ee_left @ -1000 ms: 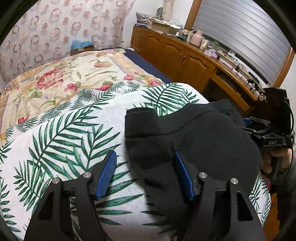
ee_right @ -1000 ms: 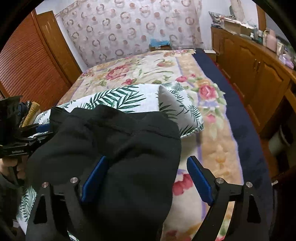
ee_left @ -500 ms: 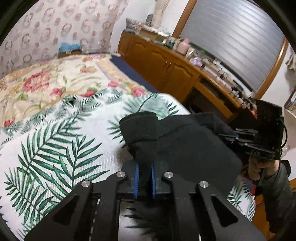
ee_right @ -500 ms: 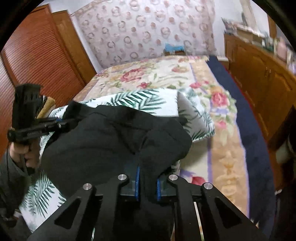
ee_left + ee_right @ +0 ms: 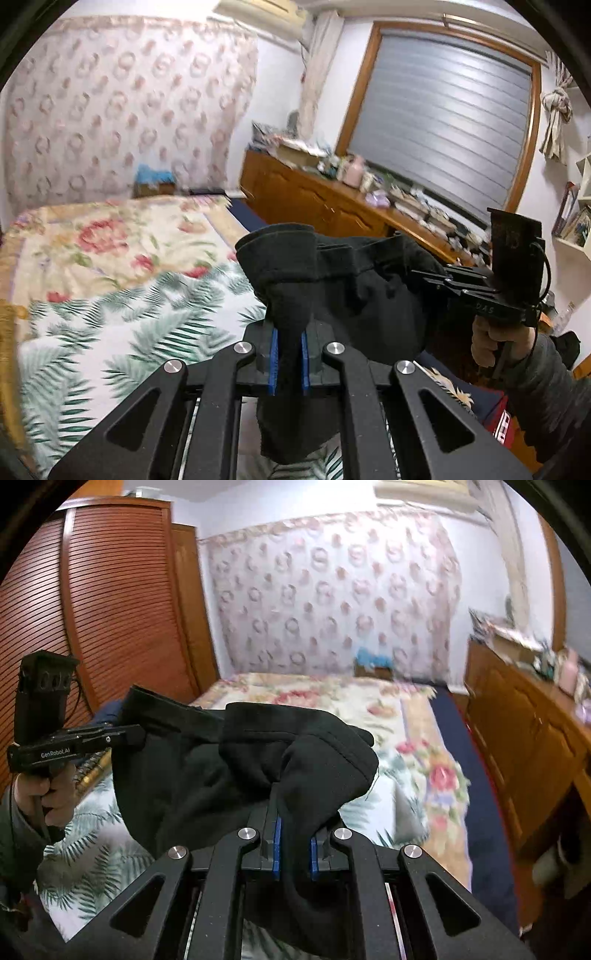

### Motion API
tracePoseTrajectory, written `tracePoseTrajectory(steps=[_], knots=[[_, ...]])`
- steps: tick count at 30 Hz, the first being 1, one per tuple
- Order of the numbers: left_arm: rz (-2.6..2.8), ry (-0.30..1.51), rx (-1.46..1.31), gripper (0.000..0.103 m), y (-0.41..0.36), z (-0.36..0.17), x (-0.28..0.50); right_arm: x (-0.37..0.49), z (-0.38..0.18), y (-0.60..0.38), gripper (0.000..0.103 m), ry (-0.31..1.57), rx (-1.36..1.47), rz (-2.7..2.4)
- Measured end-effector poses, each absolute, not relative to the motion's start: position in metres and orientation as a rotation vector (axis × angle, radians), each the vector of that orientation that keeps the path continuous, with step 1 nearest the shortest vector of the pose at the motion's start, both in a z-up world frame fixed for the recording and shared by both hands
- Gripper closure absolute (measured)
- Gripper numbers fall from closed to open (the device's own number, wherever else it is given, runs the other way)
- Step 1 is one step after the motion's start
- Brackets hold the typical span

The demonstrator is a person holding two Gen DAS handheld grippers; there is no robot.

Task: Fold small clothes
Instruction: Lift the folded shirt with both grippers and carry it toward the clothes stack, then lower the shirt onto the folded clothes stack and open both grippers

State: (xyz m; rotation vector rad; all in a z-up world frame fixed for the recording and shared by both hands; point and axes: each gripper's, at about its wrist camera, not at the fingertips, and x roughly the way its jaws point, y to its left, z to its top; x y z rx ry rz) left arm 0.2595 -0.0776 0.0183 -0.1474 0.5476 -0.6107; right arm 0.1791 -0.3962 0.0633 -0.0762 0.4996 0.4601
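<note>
A small black garment (image 5: 354, 295) (image 5: 207, 775) hangs in the air between both grippers, above the palm-leaf cloth (image 5: 110, 332) (image 5: 85, 856) on the bed. My left gripper (image 5: 288, 354) is shut on one bunched end of it, blue pads pressing the fabric. My right gripper (image 5: 293, 843) is shut on the other end in the same way. In the left wrist view the right gripper (image 5: 436, 280) shows at the right, held by a hand (image 5: 498, 343). In the right wrist view the left gripper (image 5: 125, 734) shows at the left, gripping the garment's far corner.
The bed carries a floral blanket (image 5: 110, 236) (image 5: 369, 701) beyond the leaf cloth. A wooden cabinet (image 5: 332, 203) (image 5: 524, 731) with cluttered top runs along the right wall under a shuttered window (image 5: 443, 133). A slatted wooden wardrobe (image 5: 92, 609) stands at the left.
Both grippers went from open around the garment's ends to shut on them. They then rose, lifting the garment off the leaf cloth, and the views tilted up toward the walls.
</note>
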Motion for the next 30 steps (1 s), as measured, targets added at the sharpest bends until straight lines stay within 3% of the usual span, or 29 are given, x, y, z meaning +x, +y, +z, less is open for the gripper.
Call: tracePoseTrajectory(steps=[15, 24, 30], knots=[[-0.191, 0.415, -0.145, 0.093, 0.103, 0.054, 0.175, 0.239, 0.114, -0.213, 0.093, 0.367, -0.325, 0.813], [0.037, 0.425, -0.207, 0.093, 0.169, 0.016, 0.131, 0.329, 0.121, -0.102, 0.093, 0.343, -0.507, 1.02], [0.176, 0.447, -0.266, 0.093, 0.198, -0.013, 0.117, 0.367, 0.097, -0.001, 0.092, 0.34, -0.656, 1.103]])
